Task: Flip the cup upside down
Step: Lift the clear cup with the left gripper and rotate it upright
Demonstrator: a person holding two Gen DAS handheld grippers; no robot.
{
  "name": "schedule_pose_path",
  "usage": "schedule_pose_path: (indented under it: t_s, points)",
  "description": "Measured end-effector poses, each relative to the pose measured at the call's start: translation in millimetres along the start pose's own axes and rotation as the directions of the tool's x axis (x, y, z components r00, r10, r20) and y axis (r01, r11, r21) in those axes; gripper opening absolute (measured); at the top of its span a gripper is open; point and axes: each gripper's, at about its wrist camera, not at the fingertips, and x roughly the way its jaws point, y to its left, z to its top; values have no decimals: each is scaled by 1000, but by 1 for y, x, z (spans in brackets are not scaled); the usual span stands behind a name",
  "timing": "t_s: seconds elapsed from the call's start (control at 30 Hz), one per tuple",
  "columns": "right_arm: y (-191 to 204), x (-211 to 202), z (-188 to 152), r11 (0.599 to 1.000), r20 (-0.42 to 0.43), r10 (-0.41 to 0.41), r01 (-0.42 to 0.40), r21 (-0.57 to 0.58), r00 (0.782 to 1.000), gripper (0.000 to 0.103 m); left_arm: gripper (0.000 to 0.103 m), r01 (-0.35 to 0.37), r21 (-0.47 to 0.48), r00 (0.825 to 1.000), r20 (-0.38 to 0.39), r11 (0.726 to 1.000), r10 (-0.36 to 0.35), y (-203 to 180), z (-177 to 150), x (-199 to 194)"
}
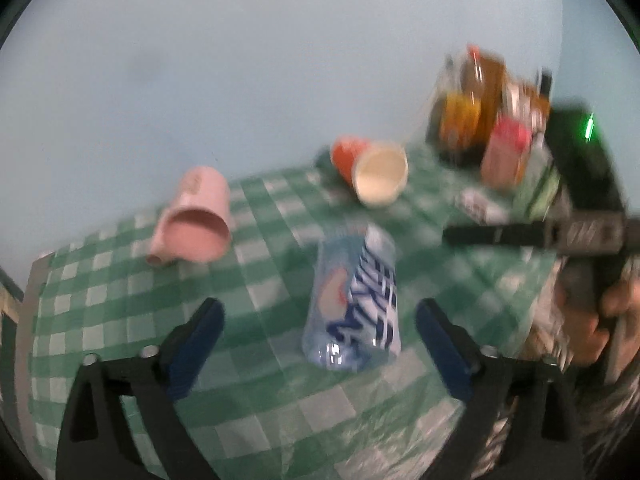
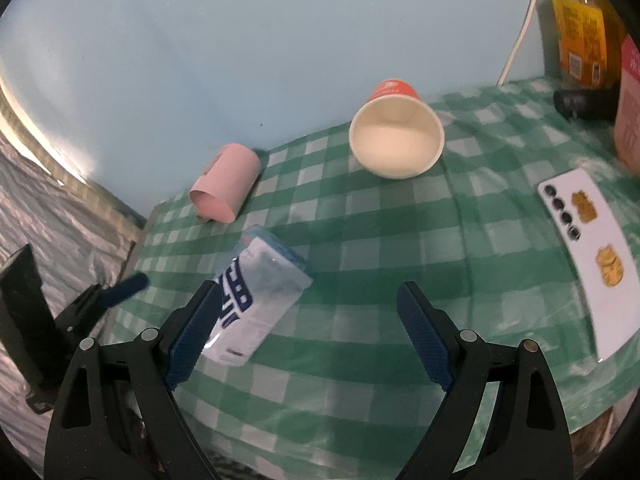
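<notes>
Left gripper [image 1: 320, 344] and right gripper [image 2: 308, 332] both gaped wide, holding nothing. Blue-and-white plastic packet [image 2: 256, 300] lay between them on green checked tablecloth [image 2: 360, 240]. Beyond, orange paper cup [image 2: 397, 136] on its side, mouth toward cameras; pink mug [image 2: 226, 188] tipped over left of it.

My left view is motion-blurred; beside the bottles [image 2: 576, 36], the pink carton [image 2: 629, 108] runs off frame.

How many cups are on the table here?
2. A pink cup lies on its side near the table's far left edge; an orange paper cup lies tipped over mid-table, mouth toward the camera. None seems hidden.
</notes>
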Motion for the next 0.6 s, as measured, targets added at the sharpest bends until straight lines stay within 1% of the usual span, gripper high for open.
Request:
schedule_pose_path:
  t_s: [0.03,0.1,0.13,0.2,0.3,0.37,0.6]
  points:
    - [1,2,-1,1000,-7,9,-9,9,1000,88,103,0,-27,999,34,1000,1,5,1,-4]
    - [4,6,-2,999,-20,23,-22,24,1000,88,103,2,-67,997,72,998,3,13,3,-7]
    - [5,9,-2,999,-26,28,-27,31,999,88,103,5,-69,997,77,998,1,15,4,-7]
    - [7,14,-3,998,-39,42,-40,48,998,88,103,-17,-91,995,98,996,26,19,6,-6]
    - [9,23,-4,996,-52,59,-55,76,997,88,103,-35,-79,994,97,996,43,22,7,-6]
    - [9,30,-4,992,-58,65,-58,110,996,88,103,-50,-92,994,97,994,59,26,7,-6]
    - [11,62,2,968,-107,134,-106,229,985,88,103,-44,-119,994,97,992,56,35,1,-12]
